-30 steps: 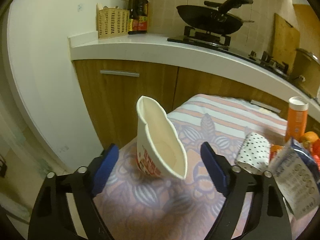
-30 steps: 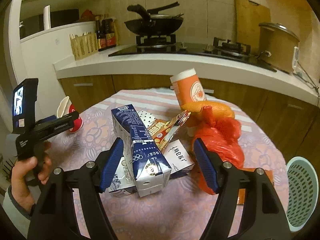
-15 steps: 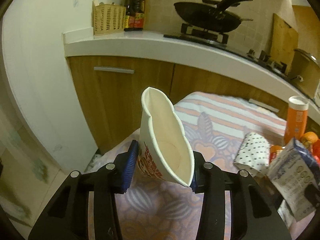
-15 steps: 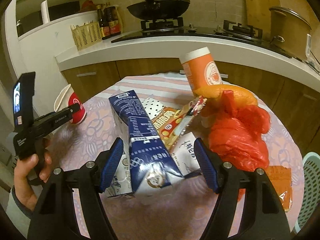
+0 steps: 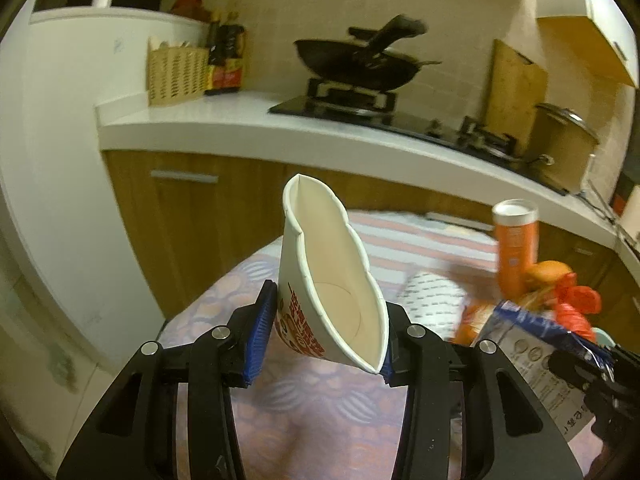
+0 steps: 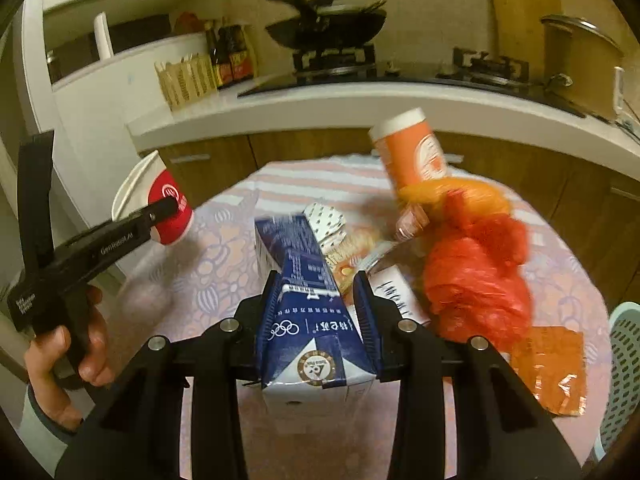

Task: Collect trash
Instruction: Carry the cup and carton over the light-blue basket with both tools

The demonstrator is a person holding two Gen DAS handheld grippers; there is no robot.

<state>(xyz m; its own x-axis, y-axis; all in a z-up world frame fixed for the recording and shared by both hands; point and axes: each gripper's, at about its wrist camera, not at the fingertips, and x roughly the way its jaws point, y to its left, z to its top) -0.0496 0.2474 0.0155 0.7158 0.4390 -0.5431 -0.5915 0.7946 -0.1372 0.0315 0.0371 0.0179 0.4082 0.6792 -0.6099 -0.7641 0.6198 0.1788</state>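
Table (image 6: pixel 224 240): a round top under a patterned cloth fills the foreground, with the kitchen counter behind at 12 o'clock.
Basket (image 6: pixel 624 360): a pale slotted bin peeks in at 3 o'clock off the table's edge, likely where the trash goes.
Red bag (image 6: pixel 476 280): crumpled plastic, soft and light, sits at 2 o'clock of the carton, under an orange canister (image 6: pixel 416 156).
Milk carton (image 6: pixel 308 300): blue and white, tipped toward the lens at the table's near centre; the right gripper (image 6: pixel 316 312) is closing, its blue pads already against the carton's two flat sides. Paperboard this thin looks light and would buckle under a hard squeeze, so the broad faces suit the hold.
Paper cup (image 5: pixel 328 276): squashed flat at the mouth, lifted clear of the cloth at the table's 9 o'clock edge, clamped at its base by the left gripper (image 5: pixel 324 336). Flimsy and nearly weightless by the look of it.
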